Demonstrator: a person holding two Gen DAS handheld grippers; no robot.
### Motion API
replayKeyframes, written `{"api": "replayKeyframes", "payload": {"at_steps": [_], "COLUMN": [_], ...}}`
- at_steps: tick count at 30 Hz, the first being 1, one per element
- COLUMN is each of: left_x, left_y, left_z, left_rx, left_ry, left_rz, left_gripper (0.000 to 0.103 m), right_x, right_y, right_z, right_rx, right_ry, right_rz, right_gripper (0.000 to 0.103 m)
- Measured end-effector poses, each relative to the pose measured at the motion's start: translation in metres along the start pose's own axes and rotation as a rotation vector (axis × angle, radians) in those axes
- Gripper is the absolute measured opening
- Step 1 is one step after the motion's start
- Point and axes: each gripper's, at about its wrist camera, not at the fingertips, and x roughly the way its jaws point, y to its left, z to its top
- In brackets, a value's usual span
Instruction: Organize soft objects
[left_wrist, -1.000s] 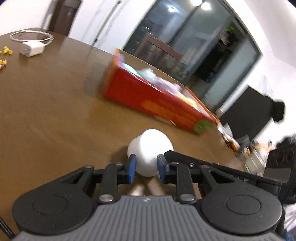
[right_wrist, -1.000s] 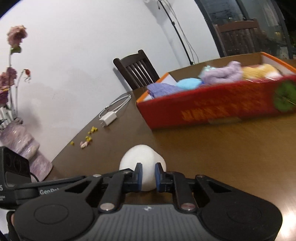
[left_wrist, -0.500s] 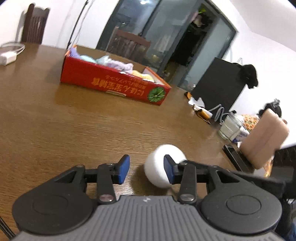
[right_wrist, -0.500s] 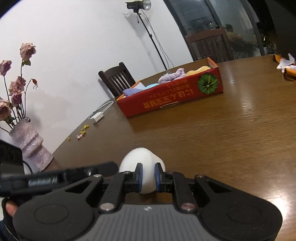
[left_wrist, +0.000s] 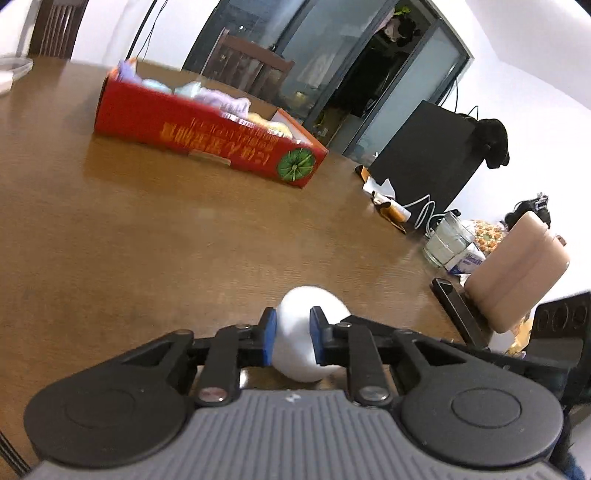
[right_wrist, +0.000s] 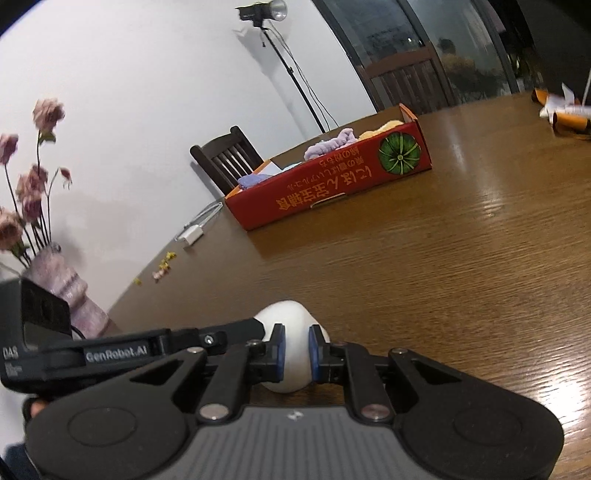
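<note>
Both the left tongs (left_wrist: 293, 341) and the right tongs (right_wrist: 294, 350) pinch one white foam ball (left_wrist: 304, 334), sharing it just above the desk (left_wrist: 147, 240). The left jaws have just closed on it, probably to carry it to the red box (left_wrist: 207, 142) at eleven o'clock.

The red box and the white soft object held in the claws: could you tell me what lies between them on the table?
Nothing: only bare brown table separates the white soft object from the red box; both wrist views show it.

My left gripper (left_wrist: 291, 339) had just closed, its blue pads (left_wrist: 268, 341) pressing what sat between them. My right gripper (right_wrist: 295, 349) was clamped alongside, both angled slightly downward.
</note>
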Motion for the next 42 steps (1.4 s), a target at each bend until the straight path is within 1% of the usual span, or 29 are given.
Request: {"api": "replayKeyframes", "payload": {"at_steps": [1,3,6,8,9,11,13,16,18,20,22,24,25,27,30,33,34,35,36,37,38,40,42], "left_x": [0.000,0.001,0.016,0.036,0.048,0.079,0.109,0.156,0.186,0.207,0.219,0.219,0.218,0.220,0.217,0.209,0.203,0.196,0.188,0.178,0.165,0.139,0.109], "left_y": [-0.002,-0.006,-0.016,-0.022,-0.022,-0.019,-0.010,0.014,0.031,0.043,0.049,0.060,0.065,0.066,0.061,0.055,0.054,0.051,0.047,0.042,0.037,0.029,0.018], "left_z": [0.009,0.030,0.085,0.125,0.143,0.178,0.203,0.227,0.232,0.226,0.219,0.218,0.219,0.218,0.217,0.212,0.210,0.208,0.207,0.206,0.206,0.209,0.211], "left_rx": [0.007,0.010,0.062,0.092,0.089,0.071,0.024,-0.047,-0.061,-0.041,-0.005,-0.009,-0.034,-0.031,-0.005,0.028,0.042,0.056,0.075,0.100,0.121,0.138,0.171], "left_ry": [-0.021,-0.057,-0.118,-0.148,-0.157,-0.161,-0.161,-0.130,-0.097,-0.066,-0.047,-0.041,-0.037,-0.041,-0.034,-0.055,-0.062,-0.066,-0.069,-0.079,-0.092,-0.117,-0.154], "left_rz": [-0.009,-0.032,-0.056,-0.070,-0.075,-0.077,-0.076,-0.054,-0.005,0.072,0.141,0.140,0.136,0.149,0.160,0.205,0.217,0.224,0.235,0.252,0.269,0.287,0.318], "left_gripper": [0.019,0.019,0.019,0.019,0.019,0.019,0.019,0.019,0.020,0.020,0.019,0.020,0.020,0.020,0.021,0.033,0.039,0.044,0.047,0.052,0.055,0.056,0.060], "right_x": [0.001,0.000,0.003,0.010,0.014,0.029,0.052,0.097,0.131,0.167,0.198,0.215,0.219,0.225,0.229,0.221,0.218,0.218,0.214,0.209,0.201,0.183,0.159], "right_y": [0.000,0.001,0.006,0.010,0.009,0.005,-0.005,-0.024,-0.039,-0.053,-0.061,-0.061,-0.061,-0.059,-0.062,-0.064,-0.065,-0.064,-0.063,-0.057,-0.049,-0.038,-0.026], "right_z": [0.005,0.025,0.066,0.104,0.120,0.155,0.189,0.224,0.237,0.244,0.243,0.238,0.238,0.239,0.238,0.238,0.239,0.241,0.244,0.245,0.246,0.250,0.254], "right_rx": [0.014,0.006,-0.048,-0.109,-0.127,-0.152,-0.159,-0.166,-0.157,-0.149,-0.163,-0.200,-0.192,-0.183,-0.169,-0.145,-0.133,-0.124,-0.135,-0.164,-0.199,-0.216,-0.231], "right_ry": [-0.002,-0.034,-0.091,-0.142,-0.163,-0.196,-0.206,-0.186,-0.145,-0.080,-0.006,0.016,0.024,0.043,0.082,0.101,0.106,0.114,0.112,0.104,0.094,0.073,0.043], "right_rz": [0.014,0.028,0.032,0.003,-0.012,-0.047,-0.080,-0.134,-0.167,-0.186,-0.209,-0.226,-0.216,-0.208,-0.204,-0.185,-0.181,-0.187,-0.209,-0.227,-0.240,-0.241,-0.248], "right_gripper": [0.012,0.012,0.012,0.012,0.012,0.012,0.012,0.012,0.012,0.012,0.012,0.011,0.012,0.013,0.012,0.013,0.014,0.017,0.020,0.029,0.037,0.040,0.040]}}
